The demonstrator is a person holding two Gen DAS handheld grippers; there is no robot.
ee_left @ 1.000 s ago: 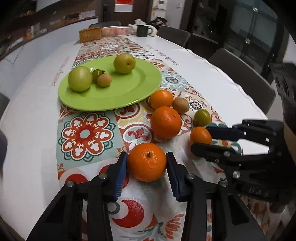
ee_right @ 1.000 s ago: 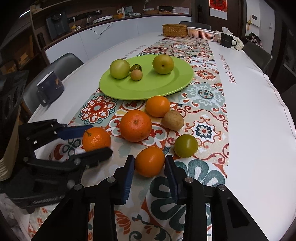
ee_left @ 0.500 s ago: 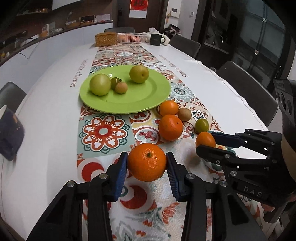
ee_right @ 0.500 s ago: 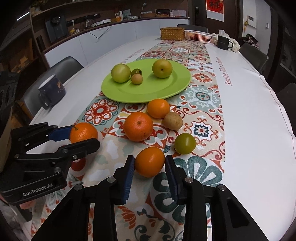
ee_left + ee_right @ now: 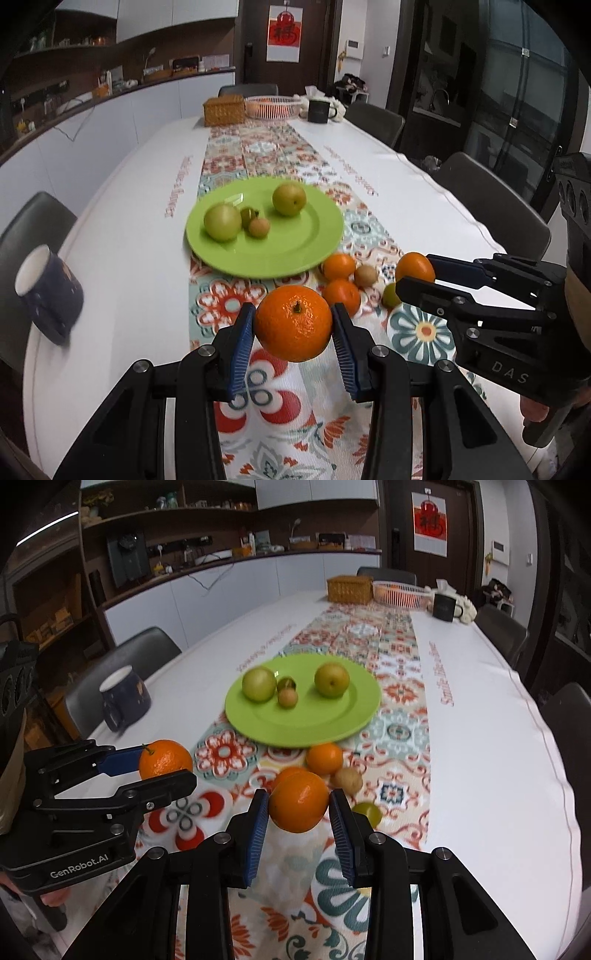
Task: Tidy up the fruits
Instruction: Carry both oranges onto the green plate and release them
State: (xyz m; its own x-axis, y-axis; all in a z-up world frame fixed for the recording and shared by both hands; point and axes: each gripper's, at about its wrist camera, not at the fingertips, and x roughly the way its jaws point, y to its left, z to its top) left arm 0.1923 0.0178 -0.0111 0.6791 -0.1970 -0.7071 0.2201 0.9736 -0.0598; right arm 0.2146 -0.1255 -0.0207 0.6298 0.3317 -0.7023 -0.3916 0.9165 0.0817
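The left hand-held gripper (image 5: 294, 334) is clamping an orange (image 5: 294, 322) between its blue pads at the lower centre of the left wrist view, and the fruit is hanging clear of the patterned runner (image 5: 280, 413) on the desk (image 5: 122, 258). In the right wrist view, the right hand-held gripper (image 5: 299, 818) is gripping a second orange (image 5: 298, 800) at the lower centre in the same way, also off the cloth.

Beyond the pads, the loose fruit is lying in a small cluster on the runner: two more oranges (image 5: 339, 266), a brown fruit (image 5: 365, 275) touching them, and a green fruit (image 5: 389, 295) just beside, partly hidden by the right gripper's finger. Further up the frame, the green plate (image 5: 295, 254) is holding two large green fruits (image 5: 222, 222) and two small ones near the middle, with its near half bare. A dark mug (image 5: 48, 291) is standing at the left edge, well apart from everything.

The step in hand appears to be the carry: both oranges are lifted and the plate is the likely goal. The next move is calling for both hand-held grippers to travel forward over the cluster, lower onto the bare near part of the plate, and open gently so the round fruit is not rolling off the rim or knocking its neighbours.
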